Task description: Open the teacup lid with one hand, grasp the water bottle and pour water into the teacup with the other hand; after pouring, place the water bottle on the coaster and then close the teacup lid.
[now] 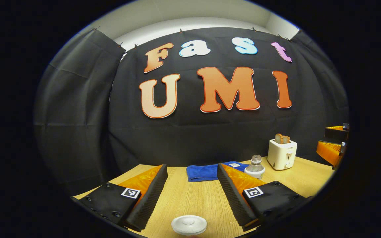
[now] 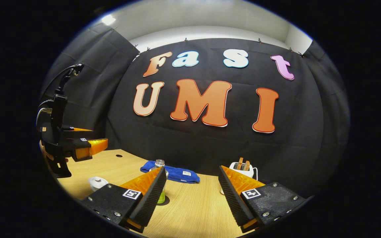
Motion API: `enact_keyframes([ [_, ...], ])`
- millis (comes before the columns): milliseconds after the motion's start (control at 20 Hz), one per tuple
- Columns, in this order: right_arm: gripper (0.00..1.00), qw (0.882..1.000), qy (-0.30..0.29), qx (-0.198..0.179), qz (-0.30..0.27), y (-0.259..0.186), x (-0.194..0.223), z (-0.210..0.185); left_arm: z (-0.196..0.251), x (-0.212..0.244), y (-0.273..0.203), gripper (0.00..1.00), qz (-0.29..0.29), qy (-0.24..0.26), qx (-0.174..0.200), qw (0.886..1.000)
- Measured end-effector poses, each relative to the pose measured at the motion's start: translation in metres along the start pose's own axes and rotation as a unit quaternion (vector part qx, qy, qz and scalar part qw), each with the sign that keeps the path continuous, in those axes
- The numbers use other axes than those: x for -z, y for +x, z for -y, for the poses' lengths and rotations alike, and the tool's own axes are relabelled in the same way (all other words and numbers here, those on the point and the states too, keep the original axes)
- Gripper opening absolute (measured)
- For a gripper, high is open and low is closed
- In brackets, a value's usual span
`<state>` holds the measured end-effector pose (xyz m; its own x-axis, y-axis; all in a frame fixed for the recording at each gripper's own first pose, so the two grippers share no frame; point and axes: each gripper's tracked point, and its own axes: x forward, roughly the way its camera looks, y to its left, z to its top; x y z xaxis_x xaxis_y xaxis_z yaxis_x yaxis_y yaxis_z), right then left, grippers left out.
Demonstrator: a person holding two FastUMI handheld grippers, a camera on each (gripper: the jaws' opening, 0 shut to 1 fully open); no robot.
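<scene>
Teacup lid (image 1: 189,224) lies untouched below wide-open left tongs (image 1: 192,195); right tongs (image 2: 190,195) apparently empty too.

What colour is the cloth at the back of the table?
Blue. The cloth shows best in the left gripper view.

Bright overhead light, fisheye-warped edges
</scene>
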<state>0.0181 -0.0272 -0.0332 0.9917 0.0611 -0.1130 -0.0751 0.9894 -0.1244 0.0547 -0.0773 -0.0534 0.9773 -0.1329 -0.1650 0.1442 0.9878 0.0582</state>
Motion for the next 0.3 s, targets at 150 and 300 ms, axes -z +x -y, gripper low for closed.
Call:
enact_keyframes([
  [150, 0.95, 1.000, 0.003, -0.001, 0.001, 0.0004, -0.0005, 0.0017, 0.0075, -0.0052, 0.0001, 0.98, 0.003, 0.002, 0.004, 1.000],
  [300, 0.95, 1.000, 0.005, 0.000, -0.001, 0.0002, 0.0010, 0.0045, 0.0117, -0.0096, -0.0034, 0.98, 0.006, -0.001, 0.005, 1.000],
])
